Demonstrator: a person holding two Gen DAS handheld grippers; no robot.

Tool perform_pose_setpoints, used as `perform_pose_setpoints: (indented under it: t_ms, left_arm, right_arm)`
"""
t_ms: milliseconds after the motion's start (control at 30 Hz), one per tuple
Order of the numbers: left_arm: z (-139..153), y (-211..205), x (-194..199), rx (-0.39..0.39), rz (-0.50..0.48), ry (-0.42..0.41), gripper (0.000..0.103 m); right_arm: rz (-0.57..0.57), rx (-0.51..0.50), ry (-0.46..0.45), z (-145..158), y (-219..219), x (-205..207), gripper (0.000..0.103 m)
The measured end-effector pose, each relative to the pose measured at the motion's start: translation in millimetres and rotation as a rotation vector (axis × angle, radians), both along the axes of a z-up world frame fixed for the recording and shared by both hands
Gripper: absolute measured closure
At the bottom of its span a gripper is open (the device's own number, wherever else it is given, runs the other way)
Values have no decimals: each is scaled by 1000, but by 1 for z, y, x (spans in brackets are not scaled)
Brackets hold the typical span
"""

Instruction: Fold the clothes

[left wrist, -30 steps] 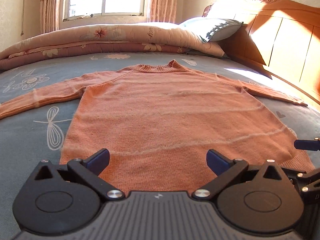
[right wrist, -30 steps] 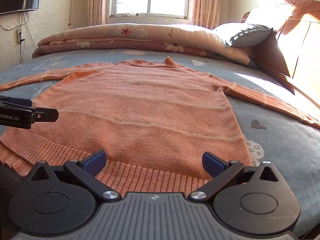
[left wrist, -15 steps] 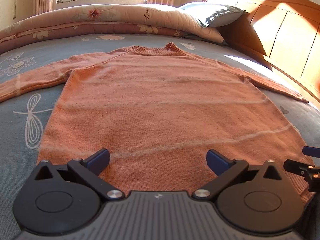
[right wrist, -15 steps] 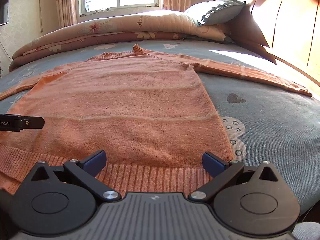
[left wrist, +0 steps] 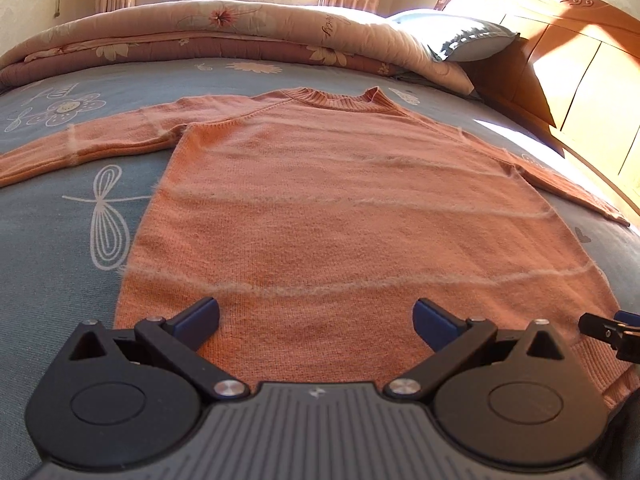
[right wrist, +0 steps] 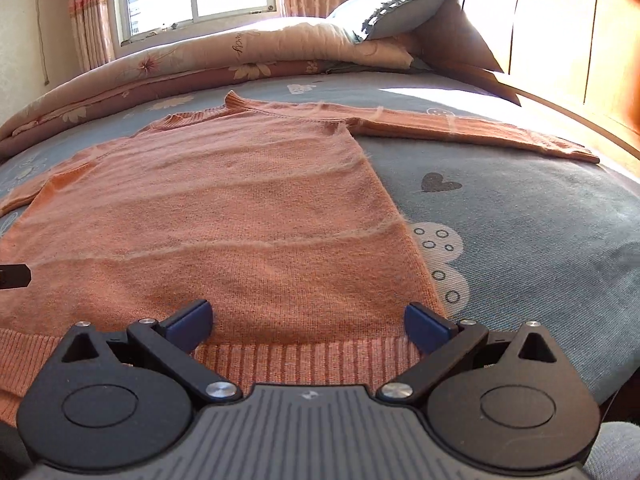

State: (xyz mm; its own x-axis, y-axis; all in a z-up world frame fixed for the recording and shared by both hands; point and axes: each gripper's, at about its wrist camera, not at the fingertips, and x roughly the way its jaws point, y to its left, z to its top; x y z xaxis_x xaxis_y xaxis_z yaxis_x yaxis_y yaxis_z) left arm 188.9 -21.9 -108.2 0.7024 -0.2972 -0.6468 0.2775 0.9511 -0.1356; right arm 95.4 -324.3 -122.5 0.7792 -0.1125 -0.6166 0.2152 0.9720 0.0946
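Note:
An orange knit sweater (left wrist: 340,208) (right wrist: 224,216) lies flat on the bed, neck toward the window and both sleeves spread out sideways. My left gripper (left wrist: 316,320) hovers open over the hem's left half, nothing between its fingers. Over the ribbed hem near the sweater's right bottom corner, my right gripper (right wrist: 306,322) is open and holds nothing. In the left wrist view the right gripper's tip (left wrist: 612,332) shows at the right edge. The left gripper's tip (right wrist: 14,276) shows at the left edge of the right wrist view.
The blue patterned bedsheet (left wrist: 52,240) (right wrist: 520,220) surrounds the sweater. A rolled floral quilt (left wrist: 224,32) and a grey pillow (left wrist: 472,40) lie along the far side. A wooden headboard (left wrist: 580,92) stands at the right. The bed's near right edge (right wrist: 616,376) drops off.
Both grippers have swung outward: the left view now turns left, showing more of the left sleeve, and the right view turns right, showing the right sleeve. Both stay open.

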Motion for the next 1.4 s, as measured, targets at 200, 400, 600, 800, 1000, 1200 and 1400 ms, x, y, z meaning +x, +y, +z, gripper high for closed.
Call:
perform_pose_setpoints:
  t_ms: [200,400,600,800,1000,1200,1400]
  left_arm:
    - [0,-16,-12,49,-69,-15,1]
    - [-2,-39,-26,128,-148,-88,1]
    - [7,-15,-11,84,-46,-120,1]
    - [5,34,8,-182,3,41,1]
    - [13,95,24,-486,100,89,1]
    - [20,111,53,-576,152,117,1]
    - [11,91,63,-457,150,171,1]
  right_arm:
    - [-32,39,3,1,-3,-2,0]
    - [-39,-39,6,-4,8,-2,0]
    - [-39,-27,15,0,9,0,0]
    - [40,27,-11,14,4,-1,0]
    - [236,19,-99,19,-6,3,0]
    - [289,-69,-59,3,8,8,0]
    - [279,-71,-26,2,6,4,0]
